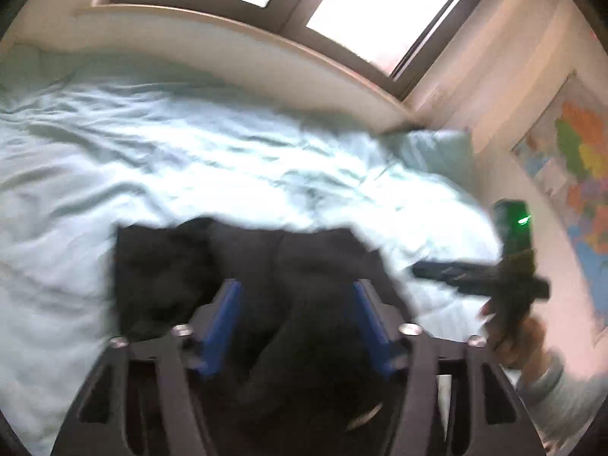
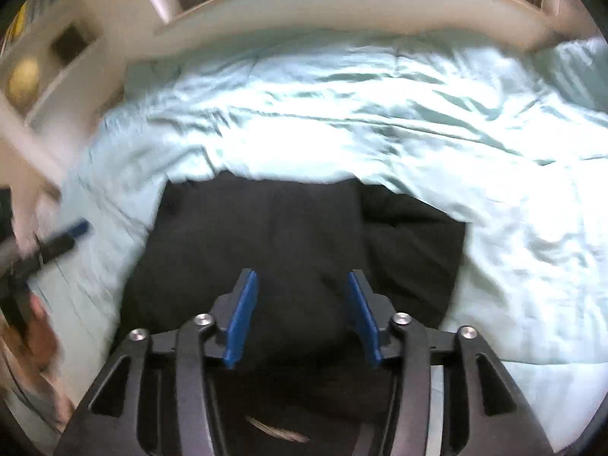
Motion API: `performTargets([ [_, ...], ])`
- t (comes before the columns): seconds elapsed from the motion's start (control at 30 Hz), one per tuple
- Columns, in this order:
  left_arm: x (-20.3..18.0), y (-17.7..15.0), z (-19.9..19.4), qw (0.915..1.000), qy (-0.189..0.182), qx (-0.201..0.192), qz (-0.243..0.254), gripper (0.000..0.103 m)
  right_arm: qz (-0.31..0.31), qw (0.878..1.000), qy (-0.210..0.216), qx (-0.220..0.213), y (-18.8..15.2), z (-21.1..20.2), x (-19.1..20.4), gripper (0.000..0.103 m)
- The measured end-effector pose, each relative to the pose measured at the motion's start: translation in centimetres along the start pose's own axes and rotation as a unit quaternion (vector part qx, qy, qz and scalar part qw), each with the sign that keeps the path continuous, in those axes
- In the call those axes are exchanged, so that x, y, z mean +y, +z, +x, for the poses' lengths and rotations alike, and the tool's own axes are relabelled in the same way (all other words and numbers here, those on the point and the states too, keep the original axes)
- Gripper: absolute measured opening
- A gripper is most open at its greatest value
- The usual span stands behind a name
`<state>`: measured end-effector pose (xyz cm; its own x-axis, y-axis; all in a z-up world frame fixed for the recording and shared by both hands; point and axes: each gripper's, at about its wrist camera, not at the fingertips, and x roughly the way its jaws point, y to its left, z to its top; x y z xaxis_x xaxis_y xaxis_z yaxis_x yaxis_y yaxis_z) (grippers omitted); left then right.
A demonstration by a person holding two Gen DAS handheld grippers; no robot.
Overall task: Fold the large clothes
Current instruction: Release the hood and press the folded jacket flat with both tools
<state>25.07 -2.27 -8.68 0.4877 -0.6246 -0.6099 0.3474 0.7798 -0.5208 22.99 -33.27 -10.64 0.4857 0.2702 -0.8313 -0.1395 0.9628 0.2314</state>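
With a fold apparently just laid, your left gripper point(image 1: 296, 315) and right gripper point(image 2: 300, 311) both hang half open and empty over the black fabric garment point(image 2: 288, 235) at six o'clock on the pale mint duvet point(image 2: 342, 114), so next pick a fresh edge.

The left wrist view is taken from behind the left gripper point(image 1: 298, 323), tilted down across the bed point(image 1: 152, 144) toward the window point(image 1: 372, 11). The right wrist view is aimed more steeply down past the right gripper point(image 2: 302, 315). The garment point(image 2: 273, 235) is seen close below both. Bed, headboard point(image 2: 342, 7) and garment are shared, and each gripper is caught at the other view's edge.
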Motion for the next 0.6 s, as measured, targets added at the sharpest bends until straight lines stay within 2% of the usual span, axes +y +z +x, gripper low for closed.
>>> performTargets([
  [0.1,0.9,0.9,4.7,0.9967,-0.055,0.04,-0.043,0.065,0.027,0.999,-0.001,0.028,1.6,4.1,1.6,0.055],
  [0.17,2.0,-0.8,6.7,0.9888,-0.097,0.085,-0.074,0.063,0.02,0.998,-0.004,0.06,-0.7,6.2,2.5,0.054],
  [0.2,2.8,-2.4,7.6,0.9859,-0.095,0.112,-0.08,0.063,0.011,0.997,-0.002,0.075,-2.3,7.3,2.7,0.054],
  [0.27,4.1,-5.5,9.0,0.9826,-0.056,0.157,-0.082,0.063,0.0,0.994,-0.003,0.105,-5.9,9.1,2.5,0.054],
  [0.3,5.4,-8.0,10.1,0.9787,-0.024,0.186,-0.084,0.063,0.003,0.993,-0.006,0.12,-7.7,10.1,2.1,0.053],
  [0.33,6.0,-9.5,10.7,0.9768,-0.012,0.195,-0.088,0.058,0.015,0.991,-0.005,0.13,-9.3,11.2,1.4,0.051],
  [0.4,7.6,-11.5,11.4,0.9749,-0.019,0.184,-0.123,0.058,0.017,0.993,-0.006,0.118,-11.1,12.2,1.0,0.051],
  [0.43,7.6,-11.5,11.2,0.976,-0.019,0.172,-0.132,0.057,0.009,0.994,-0.015,0.109,-11.2,12.3,1.2,0.051],
  [0.53,6.2,-10.4,9.8,0.9811,-0.01,0.153,-0.118,0.057,-0.008,0.994,-0.023,0.103,-10.4,11.1,2.1,0.052],
  [0.6,4.6,-9.8,7.6,0.9865,-0.029,0.13,-0.096,0.057,-0.019,0.996,-0.015,0.091,-9.9,9.1,2.5,0.052],
])
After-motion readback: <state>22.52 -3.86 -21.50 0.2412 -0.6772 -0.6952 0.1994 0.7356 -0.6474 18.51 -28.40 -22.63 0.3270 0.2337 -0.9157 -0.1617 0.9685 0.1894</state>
